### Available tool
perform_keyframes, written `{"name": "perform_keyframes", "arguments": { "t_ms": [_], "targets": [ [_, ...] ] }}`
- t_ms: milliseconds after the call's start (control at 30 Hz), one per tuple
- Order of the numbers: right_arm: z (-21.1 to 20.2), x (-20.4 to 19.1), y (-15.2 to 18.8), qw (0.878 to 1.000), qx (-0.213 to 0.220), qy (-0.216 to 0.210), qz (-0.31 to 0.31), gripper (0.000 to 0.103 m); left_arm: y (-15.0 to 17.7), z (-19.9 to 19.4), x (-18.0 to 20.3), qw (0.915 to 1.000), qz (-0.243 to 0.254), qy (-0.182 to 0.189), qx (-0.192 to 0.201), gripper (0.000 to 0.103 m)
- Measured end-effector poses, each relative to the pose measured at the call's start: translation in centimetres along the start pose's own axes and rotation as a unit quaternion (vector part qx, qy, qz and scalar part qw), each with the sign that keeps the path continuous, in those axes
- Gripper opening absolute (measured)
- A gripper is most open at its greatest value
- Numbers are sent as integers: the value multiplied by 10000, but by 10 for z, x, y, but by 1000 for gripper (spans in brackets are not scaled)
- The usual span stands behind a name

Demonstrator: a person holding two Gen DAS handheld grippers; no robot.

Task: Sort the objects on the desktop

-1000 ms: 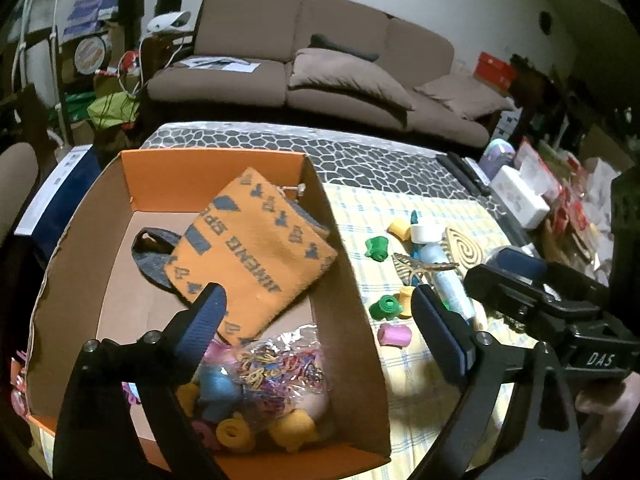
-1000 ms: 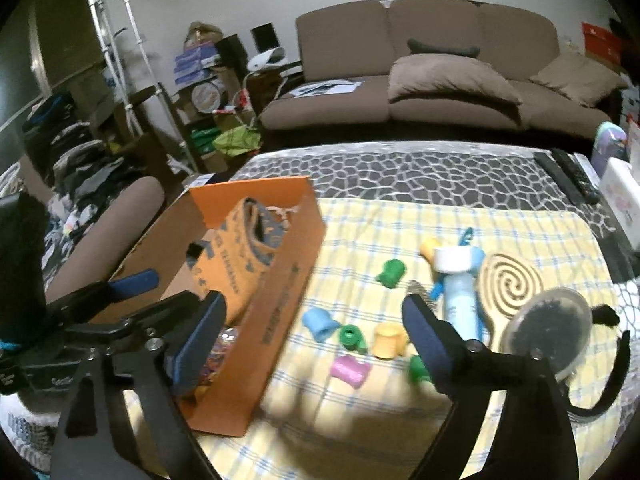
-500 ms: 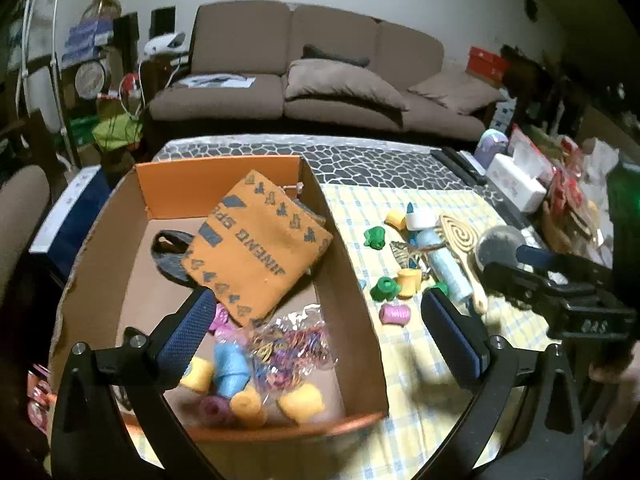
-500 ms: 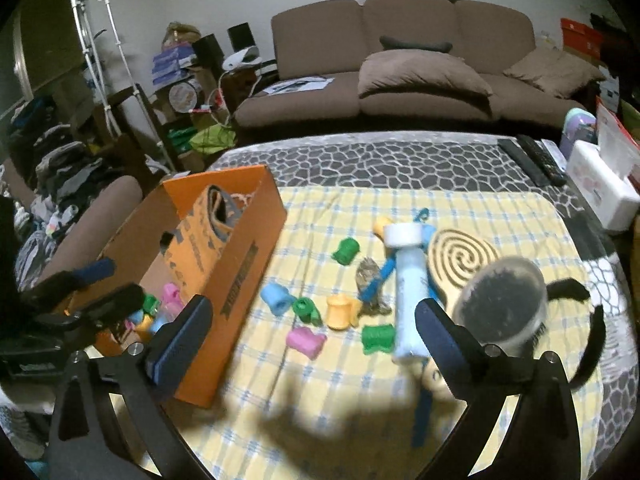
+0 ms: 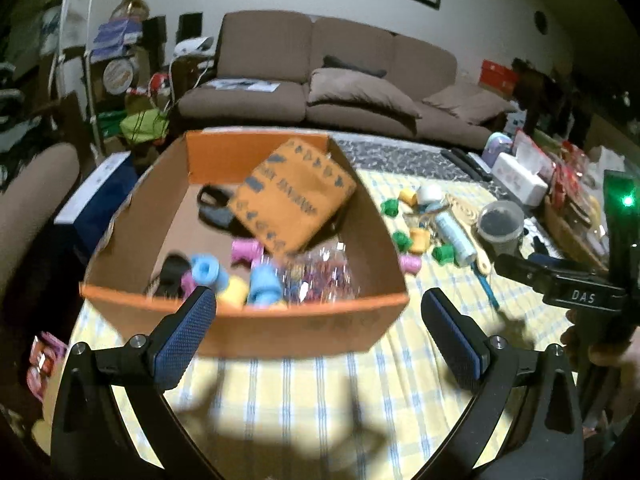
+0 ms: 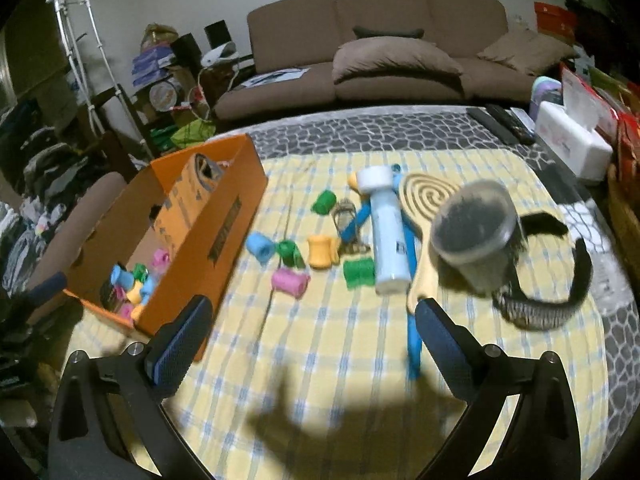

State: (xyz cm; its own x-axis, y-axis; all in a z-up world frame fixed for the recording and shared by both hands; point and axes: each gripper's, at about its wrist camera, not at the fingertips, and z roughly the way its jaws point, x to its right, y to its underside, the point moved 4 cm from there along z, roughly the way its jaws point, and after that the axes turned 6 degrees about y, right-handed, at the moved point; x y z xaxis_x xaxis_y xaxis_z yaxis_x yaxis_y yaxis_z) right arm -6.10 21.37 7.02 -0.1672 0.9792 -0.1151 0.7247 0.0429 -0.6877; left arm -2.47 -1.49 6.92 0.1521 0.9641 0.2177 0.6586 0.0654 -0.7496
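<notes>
Two grippers, both with jaws wide apart and empty. Left gripper low before orange box, already part-filled with spools. Right gripper nearer the loose spools: pink spool just ahead and slightly left, long axis crosswise; white bottle beyond, lengthwise.

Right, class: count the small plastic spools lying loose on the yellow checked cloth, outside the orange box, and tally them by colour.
Green plastic spools: 3
Yellow plastic spools: 2
Blue plastic spool: 1
Pink plastic spool: 1
Total: 7
</notes>
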Motion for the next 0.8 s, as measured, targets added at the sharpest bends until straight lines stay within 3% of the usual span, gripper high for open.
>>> {"name": "perform_keyframes", "arguments": {
  "t_ms": [433,800],
  "targets": [
    [32,-15,55,9982,-360,463,-129,102,45,51,-4,9981,-132,-285,-526,103],
    [47,-14,76,9964,-510,663,-168,102,65,79,-8,9951,-147,-494,-848,103]
  ]
}}
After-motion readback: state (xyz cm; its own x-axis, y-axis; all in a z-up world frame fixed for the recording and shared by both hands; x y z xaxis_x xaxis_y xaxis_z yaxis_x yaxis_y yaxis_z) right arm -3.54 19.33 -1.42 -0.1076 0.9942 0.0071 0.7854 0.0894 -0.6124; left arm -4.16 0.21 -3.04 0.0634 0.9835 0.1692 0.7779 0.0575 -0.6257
